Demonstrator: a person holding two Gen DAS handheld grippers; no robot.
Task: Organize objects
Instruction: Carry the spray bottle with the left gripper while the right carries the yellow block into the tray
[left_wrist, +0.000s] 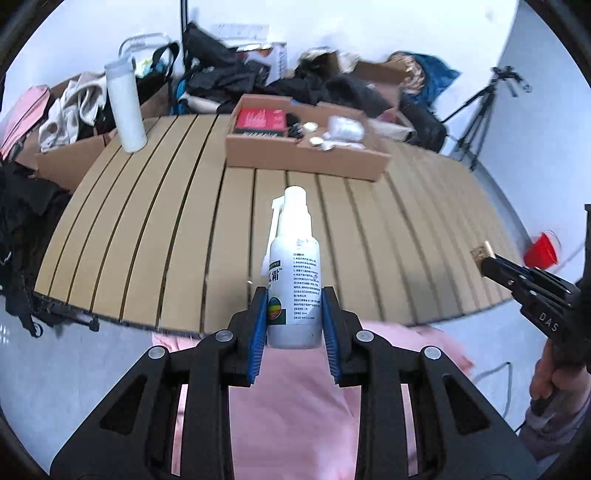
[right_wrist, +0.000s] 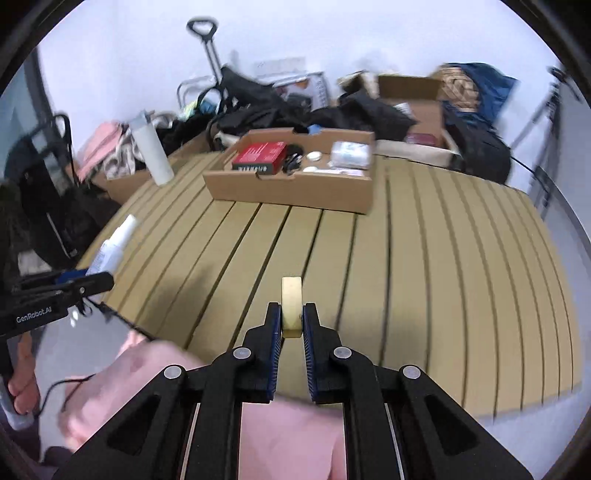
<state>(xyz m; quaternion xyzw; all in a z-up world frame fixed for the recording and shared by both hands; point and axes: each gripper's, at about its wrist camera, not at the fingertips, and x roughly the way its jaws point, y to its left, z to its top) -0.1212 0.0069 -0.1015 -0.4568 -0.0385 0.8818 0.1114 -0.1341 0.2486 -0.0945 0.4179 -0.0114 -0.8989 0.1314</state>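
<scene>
My left gripper (left_wrist: 294, 295) is shut on a white spray bottle (left_wrist: 293, 266) with a printed label, held upright above the near edge of the slatted wooden table (left_wrist: 147, 221). In the right wrist view my right gripper (right_wrist: 292, 310) is shut on a small pale-yellow tape roll (right_wrist: 291, 306), held on edge over the table's front. The right gripper (left_wrist: 487, 258) also shows at the right of the left wrist view, and the left gripper (right_wrist: 92, 280) with the bottle (right_wrist: 114, 240) shows at the left of the right wrist view. An open cardboard tray (left_wrist: 306, 158) sits at the table's far middle.
The tray (right_wrist: 291, 192) holds a red box (right_wrist: 260, 157), a white packet (right_wrist: 349, 153) and small round items. A tall white flask (left_wrist: 123, 107) stands at the far left. Bags, clothes and boxes crowd behind the table. A red cup (left_wrist: 541, 251) and a tripod (left_wrist: 480, 107) are at the right.
</scene>
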